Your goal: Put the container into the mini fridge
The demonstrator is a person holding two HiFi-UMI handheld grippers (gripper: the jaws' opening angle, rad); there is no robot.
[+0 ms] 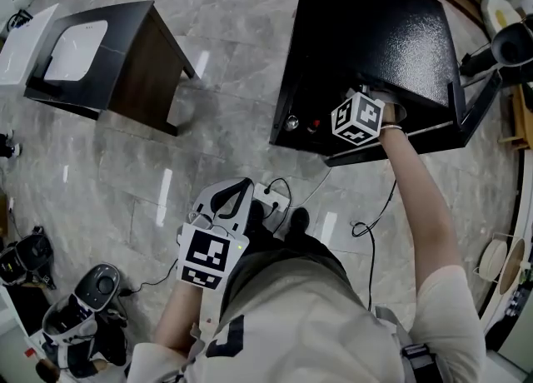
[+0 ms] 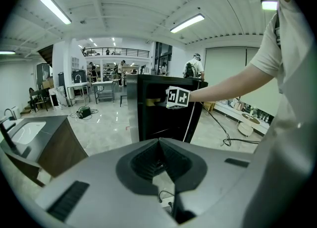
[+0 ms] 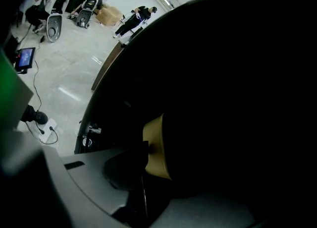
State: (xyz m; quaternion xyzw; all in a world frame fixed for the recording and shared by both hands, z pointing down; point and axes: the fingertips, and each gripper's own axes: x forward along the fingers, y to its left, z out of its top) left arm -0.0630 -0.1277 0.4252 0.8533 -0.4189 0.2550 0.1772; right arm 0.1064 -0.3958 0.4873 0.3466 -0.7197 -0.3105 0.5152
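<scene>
The mini fridge (image 1: pixel 375 32) is a black box on the floor ahead of me, and its door (image 1: pixel 470 111) stands open at the right. My right gripper (image 3: pixel 143 153) reaches into its dark front opening, shut on the edge of a tan container (image 3: pixel 157 147). In the head view only that gripper's marker cube (image 1: pixel 358 117) shows at the fridge's front edge. The left gripper view shows the container (image 2: pixel 151 101) as a tan patch beside the cube (image 2: pixel 177 97). My left gripper (image 1: pixel 231 198) hangs close to my body, shut and holding nothing (image 2: pixel 161 145).
A dark side table (image 1: pixel 133 65) with a white basin (image 1: pixel 77 50) stands to the left. A power strip (image 1: pixel 273 198) and cables (image 1: pixel 366 225) lie on the tiled floor by my feet. Machines (image 1: pixel 79 302) sit at the lower left.
</scene>
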